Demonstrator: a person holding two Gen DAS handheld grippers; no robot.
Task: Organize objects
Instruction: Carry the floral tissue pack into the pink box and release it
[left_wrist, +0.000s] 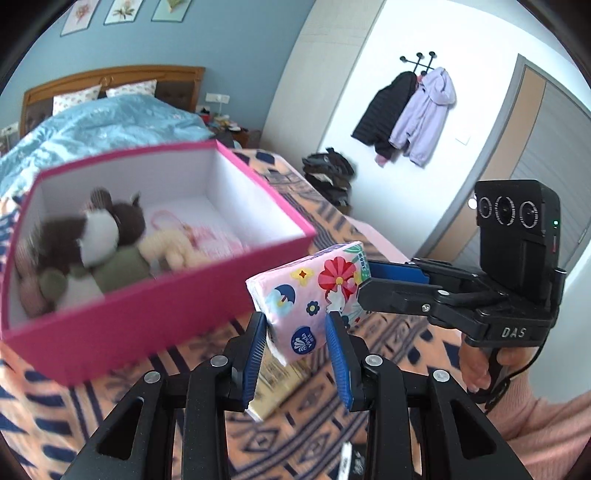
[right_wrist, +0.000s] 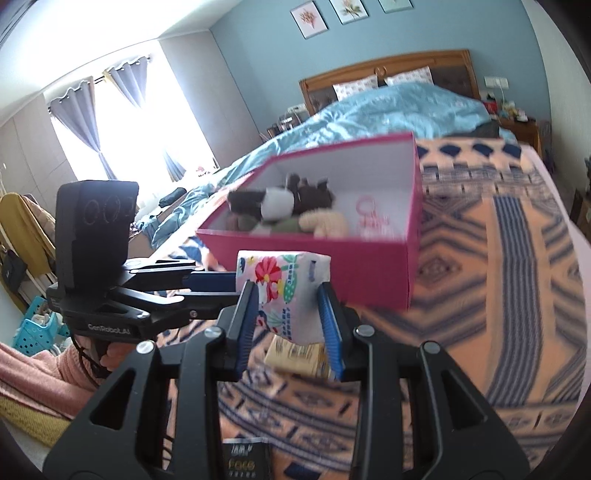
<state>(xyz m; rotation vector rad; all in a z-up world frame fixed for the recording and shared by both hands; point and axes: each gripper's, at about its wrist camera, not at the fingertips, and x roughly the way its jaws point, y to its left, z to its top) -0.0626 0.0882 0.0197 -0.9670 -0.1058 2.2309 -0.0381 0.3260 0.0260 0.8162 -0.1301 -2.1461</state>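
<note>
While the tissue pack (left_wrist: 314, 295) was held aloft just before the pink box (left_wrist: 110, 325), it was pinched by both the left gripper (left_wrist: 299, 343) and right gripper (right_wrist: 288, 314); a handover seemed underway, so one release was judged necessary before boxing

We see our left gripper (left_wrist: 297, 334) with its blue pads on either side of a floral tissue pack (left_wrist: 310, 295), which is lifted above the patterned blanket (left_wrist: 399, 332). Our right gripper (left_wrist: 365, 282) reaches in from the right and grips the pack's far end. Just behind the pack sits a pink box (left_wrist: 147, 314), open, holding plush toys (left_wrist: 103, 240). A yellowish packet (left_wrist: 275, 387) lies on the blanket under the pack.
</note>
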